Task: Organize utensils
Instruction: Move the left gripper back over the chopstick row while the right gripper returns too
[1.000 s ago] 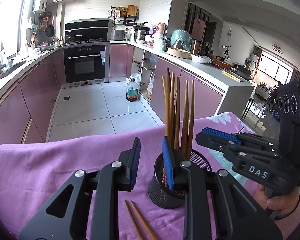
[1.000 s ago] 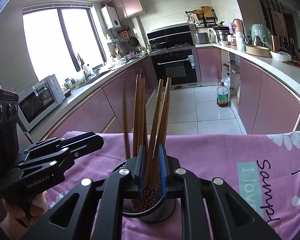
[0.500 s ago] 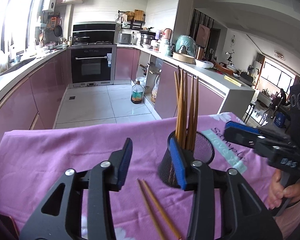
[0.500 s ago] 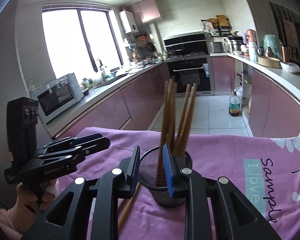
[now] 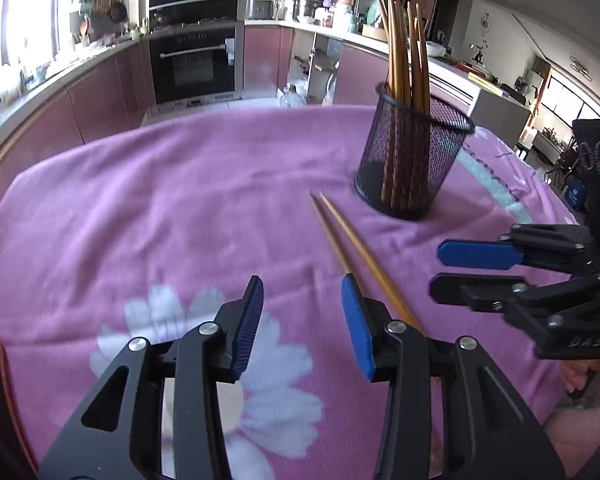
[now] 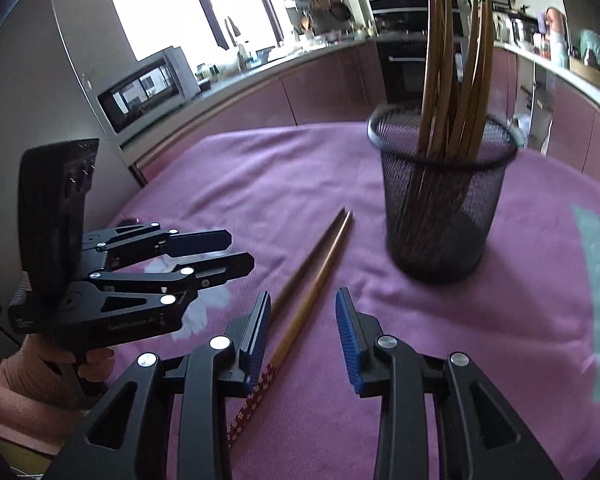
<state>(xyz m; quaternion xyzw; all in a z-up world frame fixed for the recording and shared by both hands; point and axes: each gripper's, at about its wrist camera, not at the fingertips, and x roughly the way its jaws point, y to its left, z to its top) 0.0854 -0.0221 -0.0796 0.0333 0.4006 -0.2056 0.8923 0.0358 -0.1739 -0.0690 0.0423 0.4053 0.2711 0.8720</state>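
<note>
Both grippers pulled back — chopsticks [image 6: 314, 280] lie below right gripper [image 6: 303, 330].

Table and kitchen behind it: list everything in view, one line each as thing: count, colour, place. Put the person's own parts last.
mesh cup: one, black, upright on the cloth.
standing chopsticks: a bundle, exact count unclear, brown, upright in the mesh cup.
loose chopsticks: two, brown with red patterned ends, lying side by side on the cloth beside the cup.
tablecloth: one, purple with white flowers, covering the table.
oven: one, black, built into the pink cabinets behind.
microwave: one, grey, on the counter near the window.
left gripper: one, black with blue pads, jaws open, above the cloth.
right gripper: one, black with blue pads, jaws open over the loose chopsticks.
</note>
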